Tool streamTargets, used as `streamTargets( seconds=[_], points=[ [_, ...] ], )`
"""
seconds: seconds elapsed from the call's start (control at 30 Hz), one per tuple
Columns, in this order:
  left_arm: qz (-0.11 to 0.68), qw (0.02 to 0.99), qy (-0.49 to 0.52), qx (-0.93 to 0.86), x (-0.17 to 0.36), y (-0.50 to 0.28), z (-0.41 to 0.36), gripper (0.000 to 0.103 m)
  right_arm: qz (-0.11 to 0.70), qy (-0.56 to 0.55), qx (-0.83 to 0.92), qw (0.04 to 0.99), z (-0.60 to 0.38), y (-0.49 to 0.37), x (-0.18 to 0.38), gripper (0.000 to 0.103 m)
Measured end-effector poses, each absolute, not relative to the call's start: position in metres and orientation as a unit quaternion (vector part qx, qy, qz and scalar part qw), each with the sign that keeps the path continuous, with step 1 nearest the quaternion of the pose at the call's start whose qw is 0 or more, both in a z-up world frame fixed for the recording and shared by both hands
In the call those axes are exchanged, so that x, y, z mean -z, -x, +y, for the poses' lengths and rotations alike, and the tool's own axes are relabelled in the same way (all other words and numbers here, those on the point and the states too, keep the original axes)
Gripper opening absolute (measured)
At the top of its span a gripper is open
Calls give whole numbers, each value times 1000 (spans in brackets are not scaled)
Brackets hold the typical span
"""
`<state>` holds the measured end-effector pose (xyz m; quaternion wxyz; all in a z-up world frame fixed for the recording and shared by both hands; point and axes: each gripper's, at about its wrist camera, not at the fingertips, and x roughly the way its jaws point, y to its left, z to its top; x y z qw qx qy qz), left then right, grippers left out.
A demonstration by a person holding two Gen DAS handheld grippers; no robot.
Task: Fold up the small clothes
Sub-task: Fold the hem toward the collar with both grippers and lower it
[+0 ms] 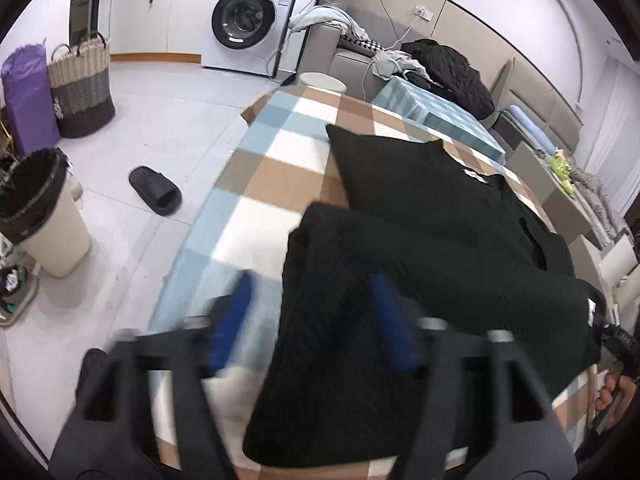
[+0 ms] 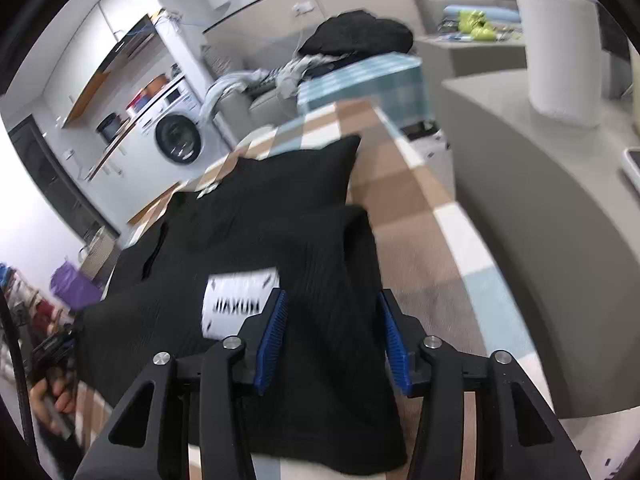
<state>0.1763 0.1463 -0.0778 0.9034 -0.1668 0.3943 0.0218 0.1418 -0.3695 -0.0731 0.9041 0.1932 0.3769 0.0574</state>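
We judge the fold partly done: black garment (image 1: 440, 248) lies doubled on the checked blanket (image 1: 260, 184) w/ near hem between both sets of fingers, left gripper (image 1: 312, 320) & right gripper (image 2: 332, 340) released, gripping nothing; further folds left.

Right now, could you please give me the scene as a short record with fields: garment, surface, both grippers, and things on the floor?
garment: black ribbed garment, partly folded, white label showing
surface: checked blanket in blue, brown and white
left gripper: open, one finger over the garment's edge, one over the blanket
right gripper: open, garment lies between its fingers
floor: black slipper, woven laundry basket, bin with black liner
background: washing machine
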Motion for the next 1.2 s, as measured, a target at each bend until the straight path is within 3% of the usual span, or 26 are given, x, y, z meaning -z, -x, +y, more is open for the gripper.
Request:
streamTargets(
  seconds=[0.23,0.3,0.37,0.47,1.2],
  points=[
    [434,892,123,19,101,-187,115,67,395,-171,-91,898,-354,-147,81,52],
    [432,896,104,22,102,-189,105,56,400,-154,-85,900,-348,-151,81,52],
    [432,895,103,36,103,-190,98,34,403,-143,-85,900,-344,-155,81,52],
    [432,897,89,43,100,-187,91,23,405,-135,-89,900,-340,-158,82,42],
    [429,901,45,51,96,-147,79,21,411,-109,-113,898,-335,-141,89,37]
  ],
)
